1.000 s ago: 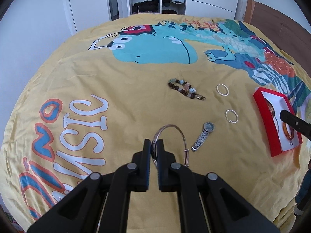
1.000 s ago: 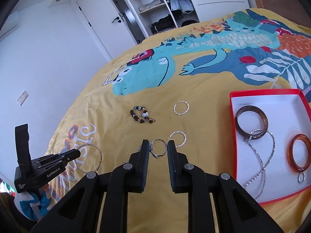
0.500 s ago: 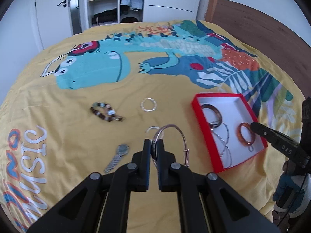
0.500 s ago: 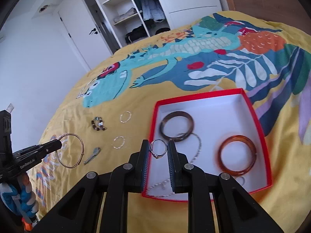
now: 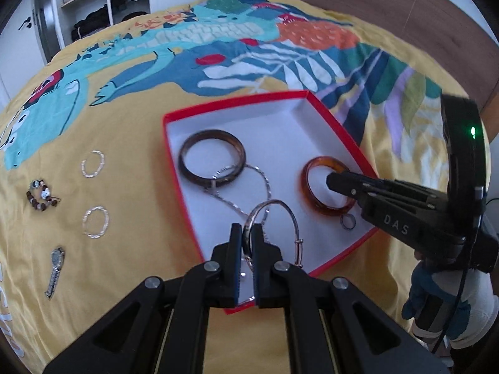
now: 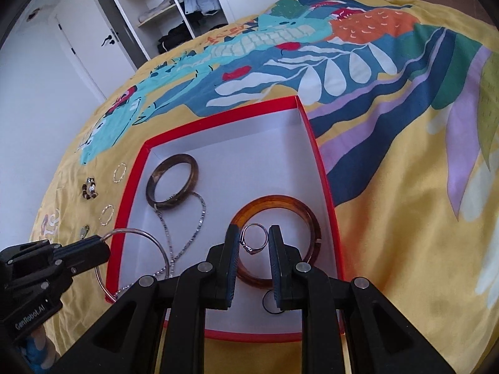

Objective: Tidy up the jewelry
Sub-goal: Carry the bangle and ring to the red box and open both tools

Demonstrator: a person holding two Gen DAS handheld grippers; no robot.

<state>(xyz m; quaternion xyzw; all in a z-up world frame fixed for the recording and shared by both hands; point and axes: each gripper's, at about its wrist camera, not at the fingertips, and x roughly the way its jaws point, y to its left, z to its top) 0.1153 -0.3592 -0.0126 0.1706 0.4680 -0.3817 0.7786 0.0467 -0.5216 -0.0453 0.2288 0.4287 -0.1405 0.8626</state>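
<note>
Silver wire bangle [image 5: 282, 218]: light, springy, slippery; left gripper [image 5: 246, 233] clamps its rim
Small silver ring [image 6: 254, 238]: tiny, hard; right gripper [image 6: 254, 240] pinches it over red cardboard box [image 6: 324, 187]

Both views bright, even daylight, soft and diffuse; no hard shadows on the duvet [image 5: 131, 265]. White floor of the red box [image 6: 324, 184] is near clipping, faint shadows under the bangles. Heavy fisheye: black vignette at all corners, wardrobe [image 6: 174, 9] lines bow at 11–12 o'clock. Slight softness toward edges; centre sharp. Green LED [image 5: 473, 131] glows at 3 o'clock.
</note>
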